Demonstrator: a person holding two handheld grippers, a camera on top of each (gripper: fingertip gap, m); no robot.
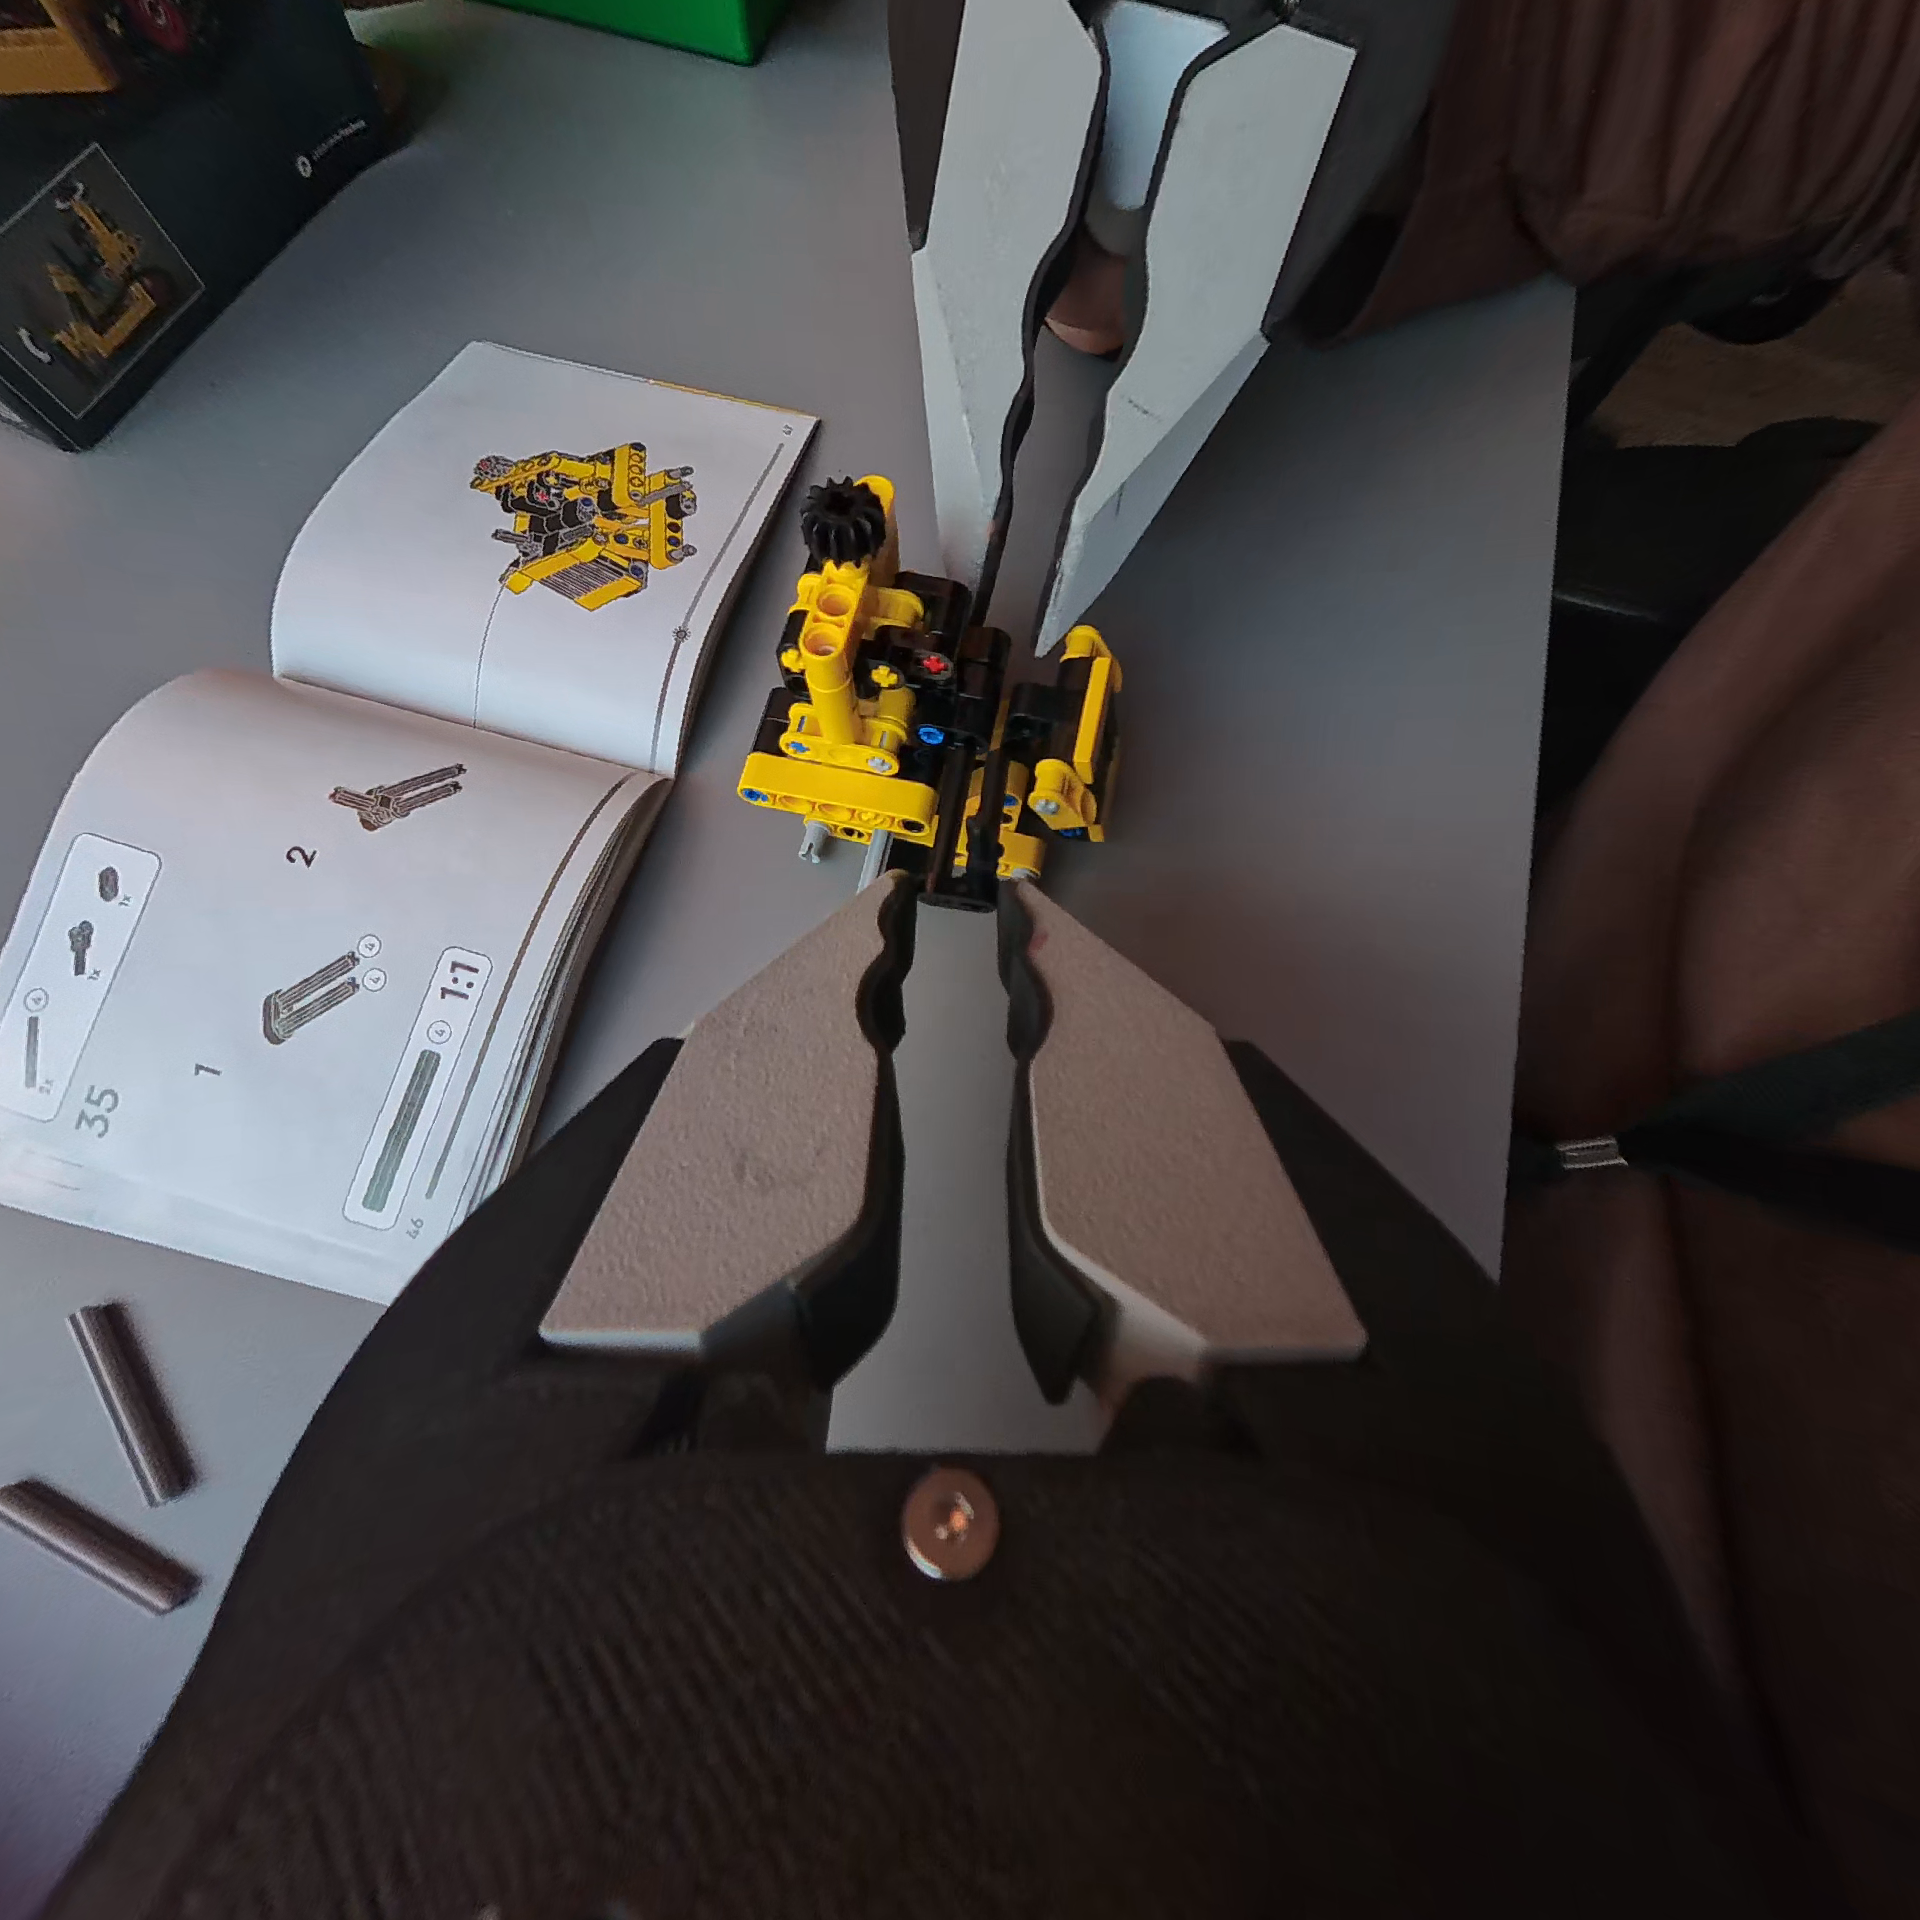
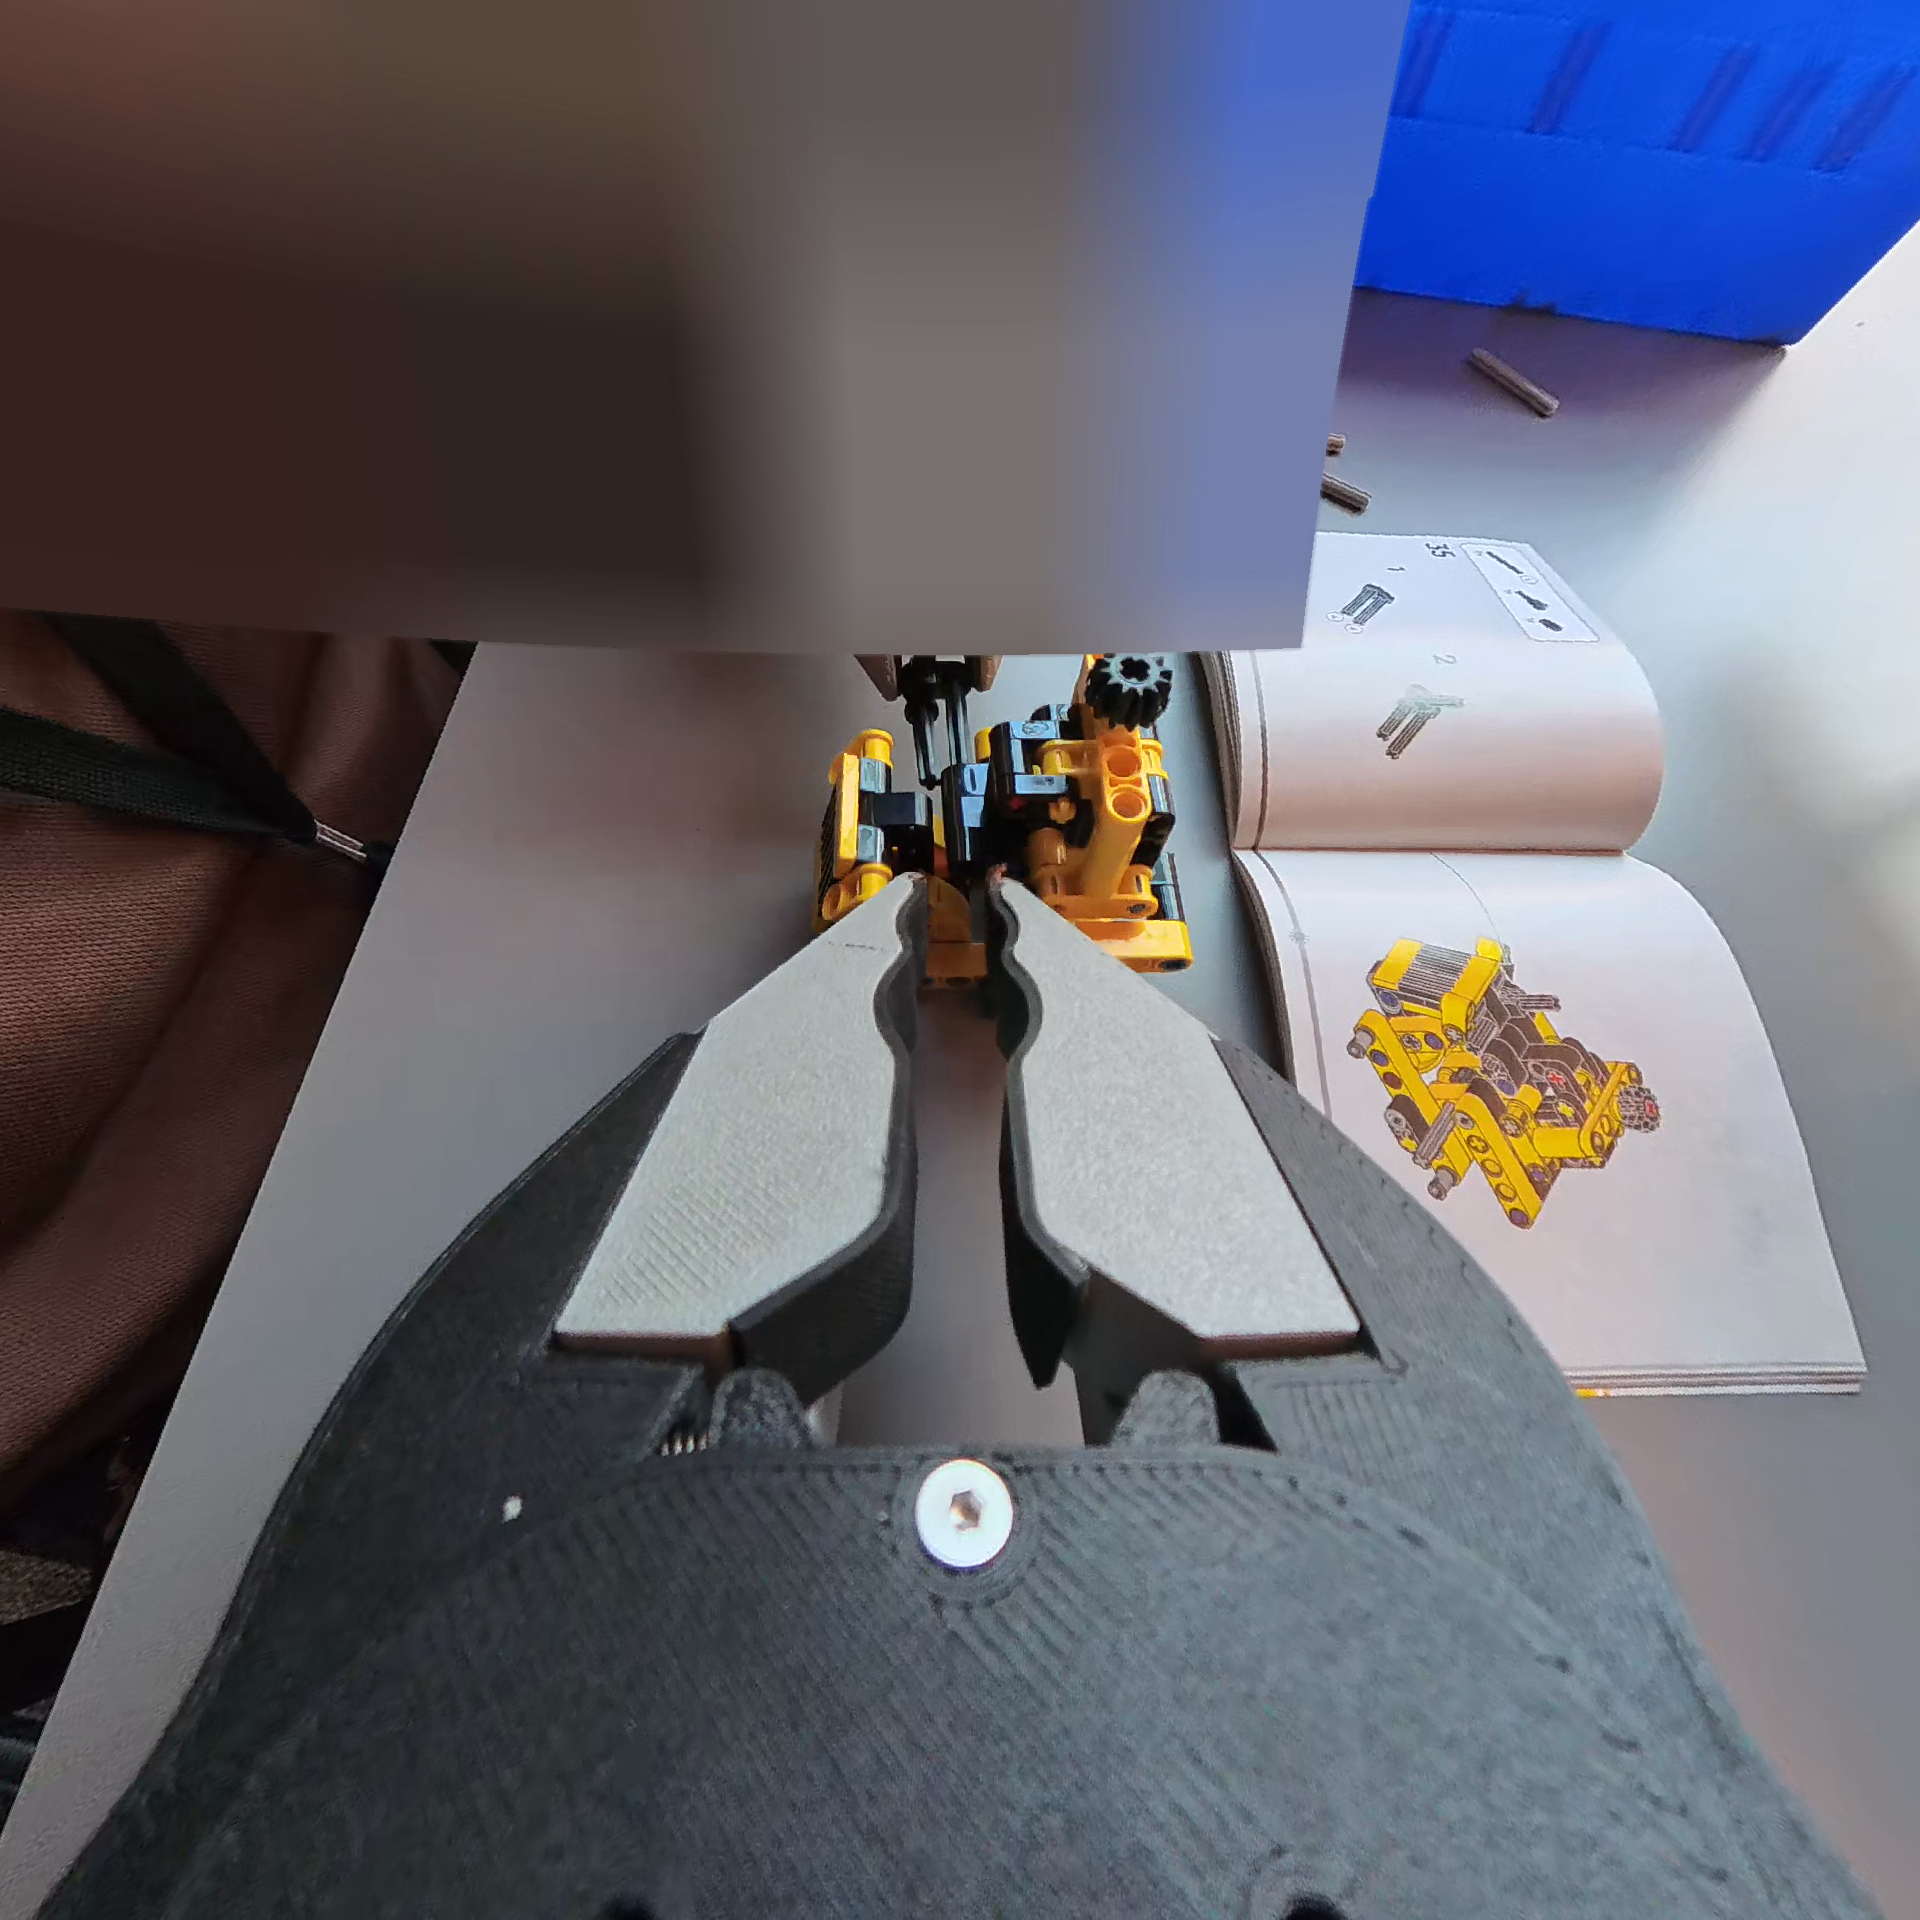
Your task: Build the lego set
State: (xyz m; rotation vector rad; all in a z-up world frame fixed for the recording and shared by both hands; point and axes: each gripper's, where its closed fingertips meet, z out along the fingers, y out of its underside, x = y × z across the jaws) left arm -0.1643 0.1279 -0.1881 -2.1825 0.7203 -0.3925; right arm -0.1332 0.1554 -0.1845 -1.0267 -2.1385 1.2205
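A yellow and black lego model [image 1: 883, 707] stands on the grey table [image 1: 1299, 883], with a black gear [image 1: 844, 520] on its far end. My left gripper [image 1: 956, 896] is shut on a black piece with two thin rods [image 1: 951, 821] that reaches into the model's near side. My right gripper [image 1: 1020, 615] comes from the far side and is shut on the model's middle. In the right wrist view, the right gripper [image 2: 951, 891] pinches the model [image 2: 1101, 821], and the black rod piece [image 2: 935, 727] sticks out behind it. The left gripper's tips are mostly hidden there.
An open instruction booklet [image 1: 416, 831] lies left of the model and also shows in the right wrist view [image 2: 1507, 1039]. Two dark axles [image 1: 130, 1403] lie near the booklet. A dark set box [image 1: 135, 229] and a blue bin [image 2: 1662, 156] stand farther off. The table edge [image 1: 1538, 831] runs close on the right. One gripper's finger ends stand about 5 centimetres off the other's.
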